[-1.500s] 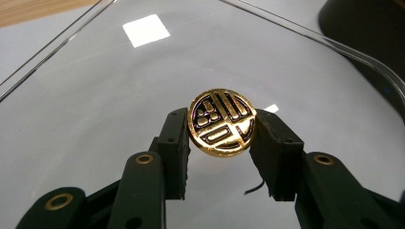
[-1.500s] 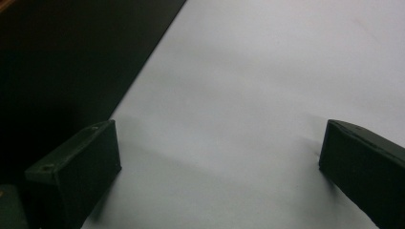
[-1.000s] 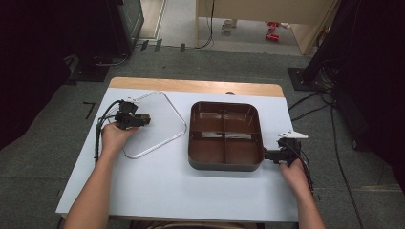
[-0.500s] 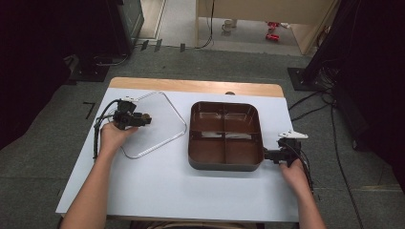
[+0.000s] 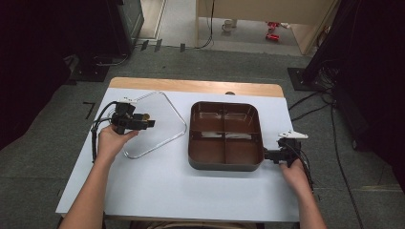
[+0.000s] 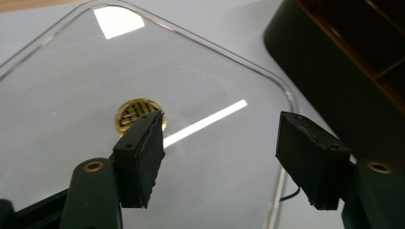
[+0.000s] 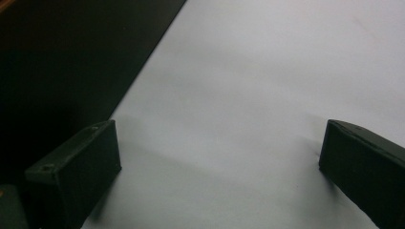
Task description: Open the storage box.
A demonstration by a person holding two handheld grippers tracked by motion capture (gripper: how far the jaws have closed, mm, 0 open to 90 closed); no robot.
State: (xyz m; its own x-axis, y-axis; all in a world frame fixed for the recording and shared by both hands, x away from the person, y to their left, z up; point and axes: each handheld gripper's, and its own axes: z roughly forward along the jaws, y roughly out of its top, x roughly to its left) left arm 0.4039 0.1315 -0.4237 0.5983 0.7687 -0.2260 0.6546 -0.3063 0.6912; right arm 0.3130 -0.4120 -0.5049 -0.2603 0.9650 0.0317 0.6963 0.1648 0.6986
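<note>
My left hand-held gripper (image 5: pixel 152 123) jaws have just been opening, nothing between them; it let go of the lid (image 5: pixel 162 125) and lifted off it slightly.

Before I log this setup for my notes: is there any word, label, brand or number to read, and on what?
None can be read.
Round gold sticker on the clear plastic lid: print too blurred.
Brown four-compartment plastic tray: no print visible.

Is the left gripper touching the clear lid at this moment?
Apart. In the left gripper view, the left gripper stands open above the clear lid, nothing between its jaws. They have just been opening.
</note>
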